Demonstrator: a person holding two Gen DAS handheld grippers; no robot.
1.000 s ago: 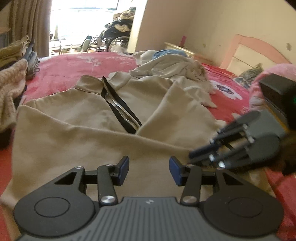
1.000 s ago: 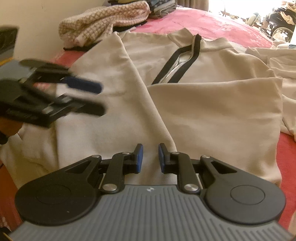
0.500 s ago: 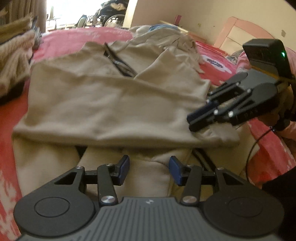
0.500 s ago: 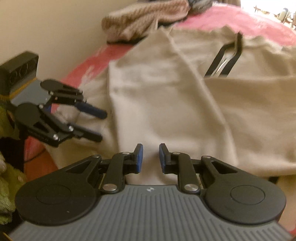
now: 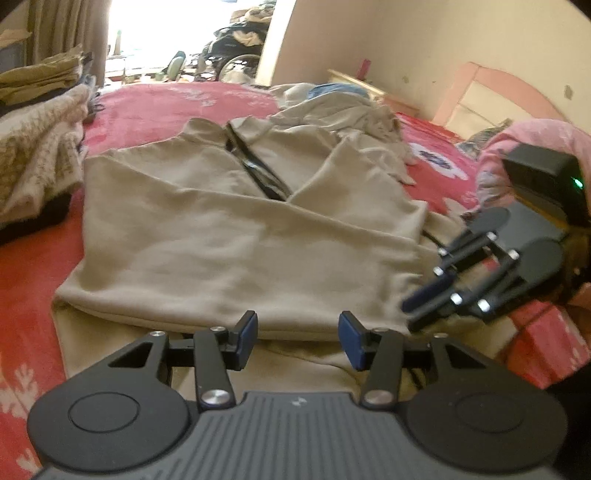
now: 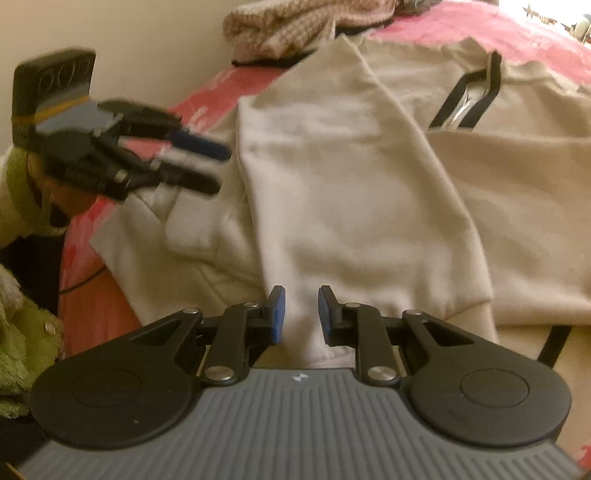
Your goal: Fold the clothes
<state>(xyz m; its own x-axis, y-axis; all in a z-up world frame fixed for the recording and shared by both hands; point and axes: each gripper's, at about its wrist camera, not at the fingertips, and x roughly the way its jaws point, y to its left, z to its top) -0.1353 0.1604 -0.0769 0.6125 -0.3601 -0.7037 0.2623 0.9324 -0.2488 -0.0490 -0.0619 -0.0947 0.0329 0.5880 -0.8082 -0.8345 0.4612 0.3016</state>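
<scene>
The beige zip jacket (image 5: 236, 236) lies flat on the red bed (image 5: 155, 103), sleeves folded across the chest, collar at the far end, so its long axis runs straight away from me and the hem sits nearest. My left hand-held gripper (image 5: 297, 339) hangs spread and empty just over the hem edge. My right hand-held gripper (image 6: 299, 314), jaws narrowly apart and pinching nothing, sits over the sleeve cuff; both look about equally close for lifting the hem toward the collar.

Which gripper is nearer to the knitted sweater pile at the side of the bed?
Left. The left gripper hovers at the jacket's edge on the knitted sweater pile side; the right gripper is at the opposite edge.
</scene>
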